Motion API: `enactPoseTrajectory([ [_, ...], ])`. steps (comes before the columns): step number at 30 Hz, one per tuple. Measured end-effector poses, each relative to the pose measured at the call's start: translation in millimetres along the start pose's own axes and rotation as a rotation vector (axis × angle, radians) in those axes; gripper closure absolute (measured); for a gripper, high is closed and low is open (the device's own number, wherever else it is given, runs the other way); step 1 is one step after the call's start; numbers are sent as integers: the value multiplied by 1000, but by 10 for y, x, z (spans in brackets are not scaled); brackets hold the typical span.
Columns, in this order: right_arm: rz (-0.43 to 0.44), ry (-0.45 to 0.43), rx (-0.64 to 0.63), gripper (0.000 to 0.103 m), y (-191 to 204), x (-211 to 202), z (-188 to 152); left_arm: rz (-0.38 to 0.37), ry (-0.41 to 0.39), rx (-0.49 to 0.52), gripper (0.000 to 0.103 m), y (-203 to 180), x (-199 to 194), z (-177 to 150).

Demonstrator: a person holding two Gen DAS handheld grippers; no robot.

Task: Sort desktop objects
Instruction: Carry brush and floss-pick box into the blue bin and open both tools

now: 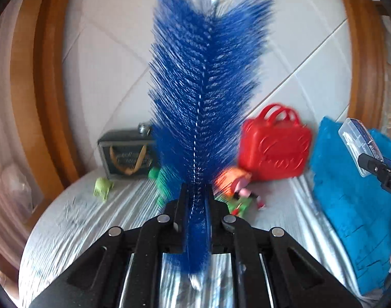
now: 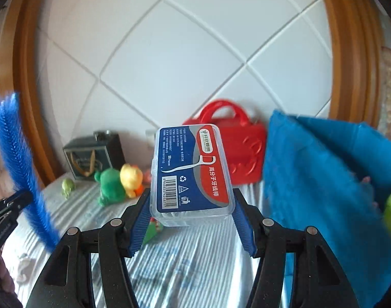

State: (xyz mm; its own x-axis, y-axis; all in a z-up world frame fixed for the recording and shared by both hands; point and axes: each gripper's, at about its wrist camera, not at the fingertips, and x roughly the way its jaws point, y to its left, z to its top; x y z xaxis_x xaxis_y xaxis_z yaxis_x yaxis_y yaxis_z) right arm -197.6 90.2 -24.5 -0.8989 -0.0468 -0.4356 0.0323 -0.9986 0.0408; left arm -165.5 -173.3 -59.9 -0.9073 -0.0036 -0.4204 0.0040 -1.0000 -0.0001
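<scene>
White quilted panelling [image 2: 174, 59] with diagonal seams fills the background inside a curved wooden frame [image 2: 28, 82]. Below it lies a striped, wrinkled bedsheet [image 2: 185, 254]. A fuzzy turquoise towel [image 2: 323, 169] covers the right side, its far end cut off by the frame edge. A glossy red plastic handbag-shaped case [image 1: 274, 148] stands at the back, partly hidden behind the held things. A dark gift bag [image 2: 86, 160] stands at the left.

The left gripper [image 1: 196, 205] is pinched tight on a long blue bottle brush [image 1: 205, 82], bristles blurred, its twisted wire spine pointing away and up to a white tip. The right gripper [image 2: 191, 213] holds a clear rectangular dental floss pick box [image 2: 192, 172] between its ribbed blue pads [image 2: 139, 223], label upward, lifted above the sheet.

Soft toys sit mid-bed: a green one [image 2: 109, 183], a yellow one [image 2: 131, 177], and a small pale green figure [image 2: 67, 186], too blurred to identify. A small doll [image 1: 242, 192] lies half hidden by the brush.
</scene>
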Motion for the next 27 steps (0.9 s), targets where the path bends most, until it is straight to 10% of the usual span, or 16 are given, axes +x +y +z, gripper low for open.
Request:
enactPoseTrajectory([
  [12,-225,-245,90,44,-1136,-1369,908,-255,-348,130,94,-1768,-922,1384],
  [27,-458,-223,155,44,-2596,-2002,867,-537,-428,180,94,-3851,-1594,1953],
])
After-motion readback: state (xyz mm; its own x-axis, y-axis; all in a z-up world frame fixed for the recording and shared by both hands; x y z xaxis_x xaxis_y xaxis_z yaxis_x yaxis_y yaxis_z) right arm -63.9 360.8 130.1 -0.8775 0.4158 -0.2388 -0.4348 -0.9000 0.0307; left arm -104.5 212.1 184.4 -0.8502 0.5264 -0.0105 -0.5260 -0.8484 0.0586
